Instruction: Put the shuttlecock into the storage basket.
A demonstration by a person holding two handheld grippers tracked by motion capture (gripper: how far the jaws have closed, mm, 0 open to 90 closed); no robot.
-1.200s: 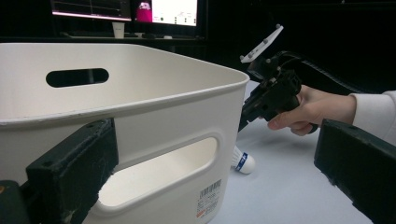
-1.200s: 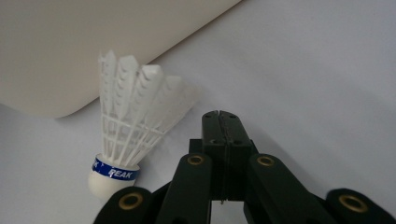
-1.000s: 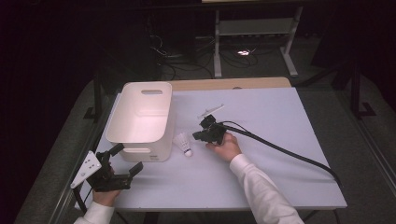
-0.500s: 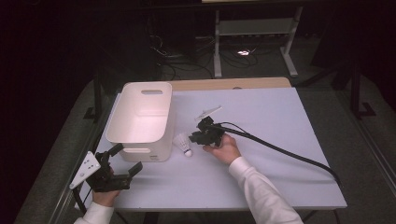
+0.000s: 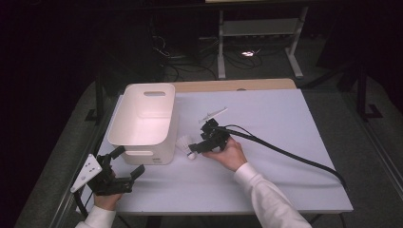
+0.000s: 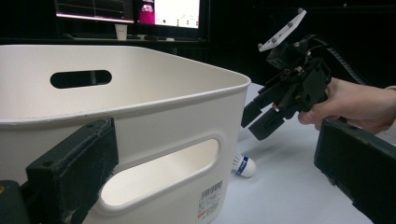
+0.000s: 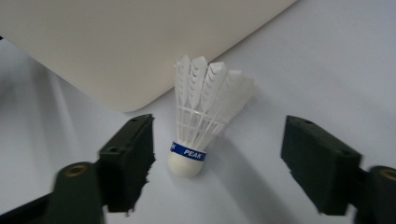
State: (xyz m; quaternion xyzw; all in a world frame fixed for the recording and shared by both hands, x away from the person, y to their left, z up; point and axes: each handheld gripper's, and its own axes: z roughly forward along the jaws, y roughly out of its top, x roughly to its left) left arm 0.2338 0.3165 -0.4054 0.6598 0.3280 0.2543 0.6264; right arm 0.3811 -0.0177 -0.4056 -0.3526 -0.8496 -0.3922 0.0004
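A white feather shuttlecock (image 7: 201,121) with a blue band lies on the white table, cork end toward me, right beside the near corner of the white bin (image 7: 116,46). My right gripper (image 7: 226,156) has just been opening; its jaws stand either side of the shuttlecock without touching it. From above, the shuttlecock (image 5: 184,142) rests between the bin (image 5: 147,118) and my right gripper (image 5: 196,148). My left gripper (image 5: 129,161) hovers open at the bin's near left corner, empty. The left gripper view has the shuttlecock (image 6: 243,164) beside the bin (image 6: 140,116), under my right gripper (image 6: 261,119).
The bin looks empty inside and has handle slots in its end walls. The table (image 5: 285,123) stretches bare to the right of my right hand, with a thick black cable (image 5: 294,156) trailing across it. Beyond the far edge are a dark floor, cables and a metal stand.
My right gripper's jaws have spread apart and the hand has lifted slightly. The shuttlecock stays on the table by the bin. The left gripper has kept still.
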